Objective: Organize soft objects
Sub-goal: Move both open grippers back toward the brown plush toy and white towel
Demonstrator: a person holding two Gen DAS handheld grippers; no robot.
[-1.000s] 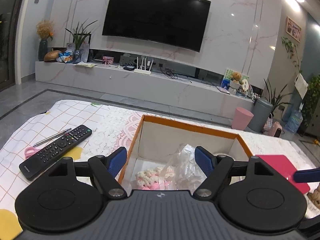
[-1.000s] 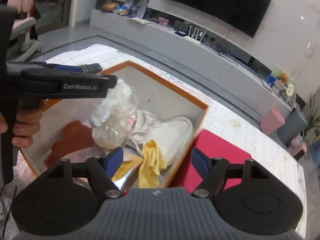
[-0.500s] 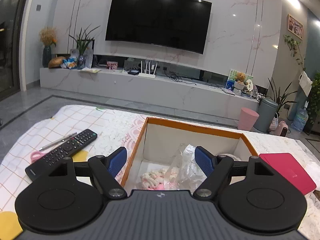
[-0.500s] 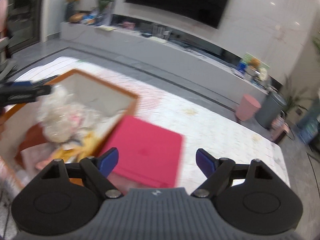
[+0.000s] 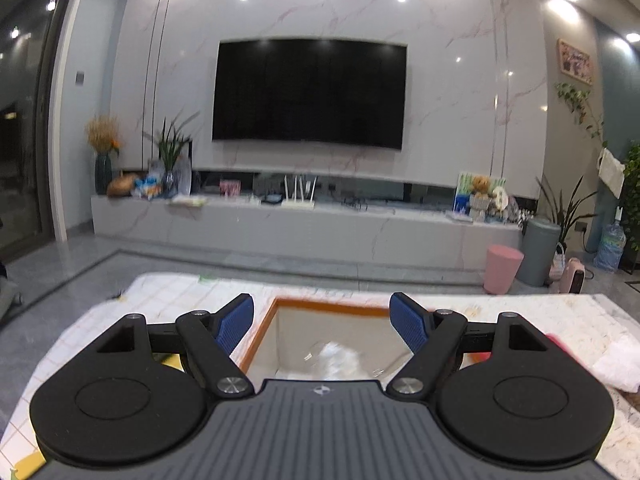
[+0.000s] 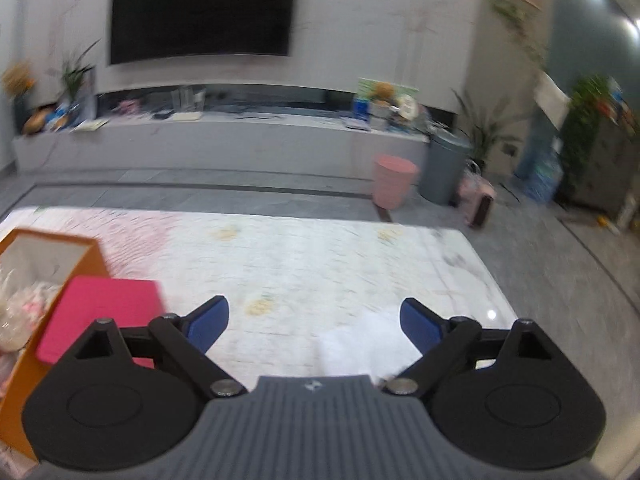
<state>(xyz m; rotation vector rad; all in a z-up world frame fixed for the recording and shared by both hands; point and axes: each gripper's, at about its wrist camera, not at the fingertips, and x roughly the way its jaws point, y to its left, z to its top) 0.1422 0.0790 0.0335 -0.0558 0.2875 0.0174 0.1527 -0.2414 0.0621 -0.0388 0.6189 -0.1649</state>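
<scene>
No writing can be read in either blurred view. The left gripper (image 5: 322, 322) points nearly level over the orange-rimmed white cardboard box (image 5: 280, 326), jaws wide with nothing gripped, a crinkled clear plastic bag (image 5: 334, 362) inside the box just below them. The right gripper (image 6: 314, 326) tilts down at the patterned tablecloth (image 6: 304, 256), its jaws having just been opening and empty, a white soft cloth (image 6: 352, 348) beneath them, a flat pink lid (image 6: 100, 312) and the box to its left

Home living rm: wall TV (image 5: 309, 94), media console (image 5: 304, 228), houseplants (image 5: 170, 152).
</scene>
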